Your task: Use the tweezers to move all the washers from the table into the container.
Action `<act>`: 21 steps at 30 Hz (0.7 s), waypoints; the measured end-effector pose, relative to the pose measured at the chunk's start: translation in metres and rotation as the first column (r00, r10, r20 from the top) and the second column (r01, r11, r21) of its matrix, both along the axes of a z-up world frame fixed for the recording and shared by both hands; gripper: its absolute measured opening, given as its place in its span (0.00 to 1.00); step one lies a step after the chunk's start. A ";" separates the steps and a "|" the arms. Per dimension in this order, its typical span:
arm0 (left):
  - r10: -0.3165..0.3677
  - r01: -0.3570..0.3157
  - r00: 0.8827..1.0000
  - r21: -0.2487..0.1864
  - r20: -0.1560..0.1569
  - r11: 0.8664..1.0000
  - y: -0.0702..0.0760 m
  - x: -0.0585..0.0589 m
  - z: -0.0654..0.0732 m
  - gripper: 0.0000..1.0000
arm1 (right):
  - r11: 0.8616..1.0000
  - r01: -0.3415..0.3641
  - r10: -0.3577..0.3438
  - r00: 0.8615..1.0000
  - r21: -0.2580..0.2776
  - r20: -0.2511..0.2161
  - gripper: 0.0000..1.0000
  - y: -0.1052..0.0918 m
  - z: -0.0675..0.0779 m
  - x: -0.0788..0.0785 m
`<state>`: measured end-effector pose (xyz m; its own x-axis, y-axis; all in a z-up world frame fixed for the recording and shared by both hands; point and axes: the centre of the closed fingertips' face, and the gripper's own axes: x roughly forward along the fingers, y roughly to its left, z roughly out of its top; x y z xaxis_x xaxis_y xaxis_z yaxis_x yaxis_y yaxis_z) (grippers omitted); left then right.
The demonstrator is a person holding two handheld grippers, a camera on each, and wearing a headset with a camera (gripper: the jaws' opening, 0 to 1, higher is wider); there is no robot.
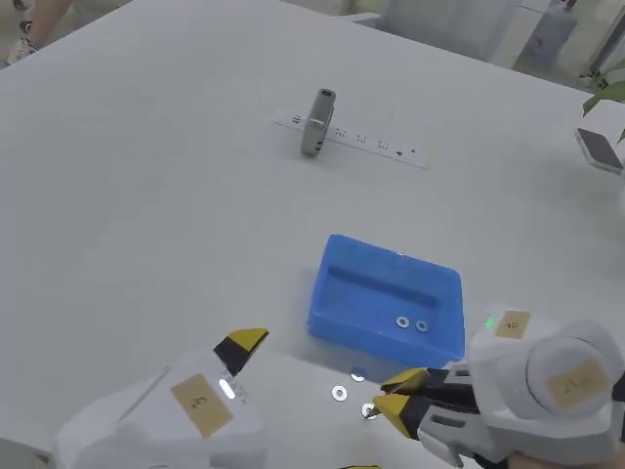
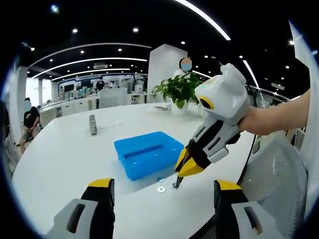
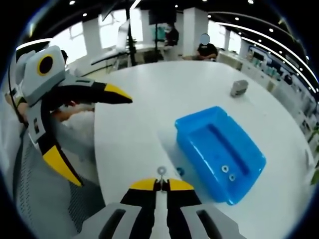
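A blue container sits on the white table, with two washers inside it. Loose washers lie on the table just in front of it. My right gripper is shut on thin tweezers, whose tip touches one washer on the table. Whether the tweezers grip that washer I cannot tell. My left gripper is open and holds nothing, to the left of the washers. The right gripper points down at the table there.
A small grey metal cylinder stands on a white strip at the table's far side. A phone-like object lies at the far right. People and a plant are behind the table.
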<state>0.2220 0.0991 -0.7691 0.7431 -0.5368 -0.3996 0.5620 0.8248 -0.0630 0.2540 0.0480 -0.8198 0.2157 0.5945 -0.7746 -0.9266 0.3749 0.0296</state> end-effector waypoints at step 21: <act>-0.029 0.029 0.999 0.037 0.018 0.999 -0.002 -0.001 0.001 0.82 | 0.983 -0.014 0.011 1.000 0.185 0.018 0.03 0.017 0.046 0.013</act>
